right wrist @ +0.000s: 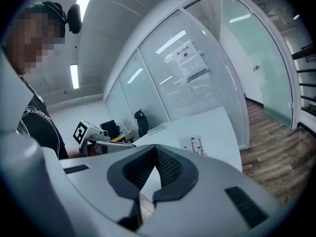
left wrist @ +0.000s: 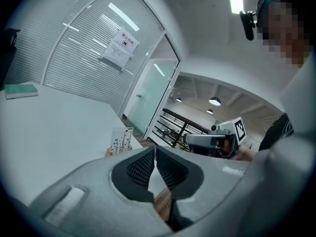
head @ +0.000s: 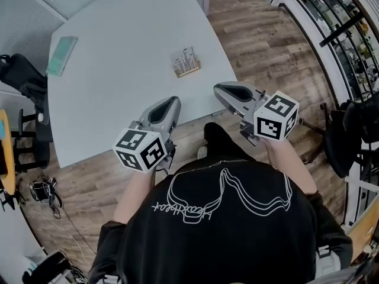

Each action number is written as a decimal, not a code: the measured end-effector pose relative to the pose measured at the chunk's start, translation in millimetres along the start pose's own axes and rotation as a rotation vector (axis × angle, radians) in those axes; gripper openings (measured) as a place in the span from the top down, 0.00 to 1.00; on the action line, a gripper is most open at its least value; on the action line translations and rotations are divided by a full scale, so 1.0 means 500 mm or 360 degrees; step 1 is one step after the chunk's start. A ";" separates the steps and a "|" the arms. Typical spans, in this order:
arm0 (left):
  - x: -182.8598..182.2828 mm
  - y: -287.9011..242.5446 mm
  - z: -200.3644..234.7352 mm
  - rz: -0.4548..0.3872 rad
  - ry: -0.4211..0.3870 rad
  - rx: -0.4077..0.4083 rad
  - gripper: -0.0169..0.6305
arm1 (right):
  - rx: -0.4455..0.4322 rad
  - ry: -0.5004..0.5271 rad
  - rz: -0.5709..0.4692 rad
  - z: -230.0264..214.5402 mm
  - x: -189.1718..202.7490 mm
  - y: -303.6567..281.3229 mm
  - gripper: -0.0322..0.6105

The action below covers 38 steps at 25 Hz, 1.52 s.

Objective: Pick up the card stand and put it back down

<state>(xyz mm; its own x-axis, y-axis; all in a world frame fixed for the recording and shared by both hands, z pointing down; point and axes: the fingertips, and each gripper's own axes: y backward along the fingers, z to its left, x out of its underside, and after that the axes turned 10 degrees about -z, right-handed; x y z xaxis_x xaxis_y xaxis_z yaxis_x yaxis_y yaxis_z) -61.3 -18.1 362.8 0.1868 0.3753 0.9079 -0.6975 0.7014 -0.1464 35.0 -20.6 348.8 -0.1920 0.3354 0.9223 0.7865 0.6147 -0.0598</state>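
The card stand (head: 186,63) is a small wooden base with clear printed cards standing upright on the white table (head: 118,64), near its right side. It also shows past the jaws in the left gripper view (left wrist: 120,142) and in the right gripper view (right wrist: 194,145). My left gripper (head: 174,102) hangs over the table's near edge, shut and empty, a short way on the near side of the stand. My right gripper (head: 218,90) is held level with it to the right, off the table's corner, also shut with nothing in it.
A teal book (head: 61,55) lies at the table's far left edge. A dark office chair (head: 23,78) stands left of the table. Wooden floor runs round the table, with a black railing (head: 340,22) at the far right.
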 end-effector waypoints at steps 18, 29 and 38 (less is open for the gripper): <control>0.047 -0.135 0.180 0.0179 0.0083 -0.0204 0.87 | -0.0022 -0.0039 0.0213 -0.226 0.059 -0.140 0.89; 0.105 -0.205 0.258 0.0302 0.0129 -0.0246 0.79 | -0.0008 0.0112 0.0481 -0.321 0.140 -0.193 0.80; 0.152 -0.246 0.298 0.0409 0.0131 -0.0233 0.78 | -0.0014 0.0183 0.0636 -0.362 0.190 -0.237 0.76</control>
<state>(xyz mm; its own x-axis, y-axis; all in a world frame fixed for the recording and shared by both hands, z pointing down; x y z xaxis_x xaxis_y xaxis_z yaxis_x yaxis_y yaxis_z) -64.3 -166.0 508.1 0.0770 0.5955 0.7997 -0.6232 0.6548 -0.4277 29.7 -190.7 512.4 0.1961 0.4642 0.8638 0.7908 0.4460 -0.4192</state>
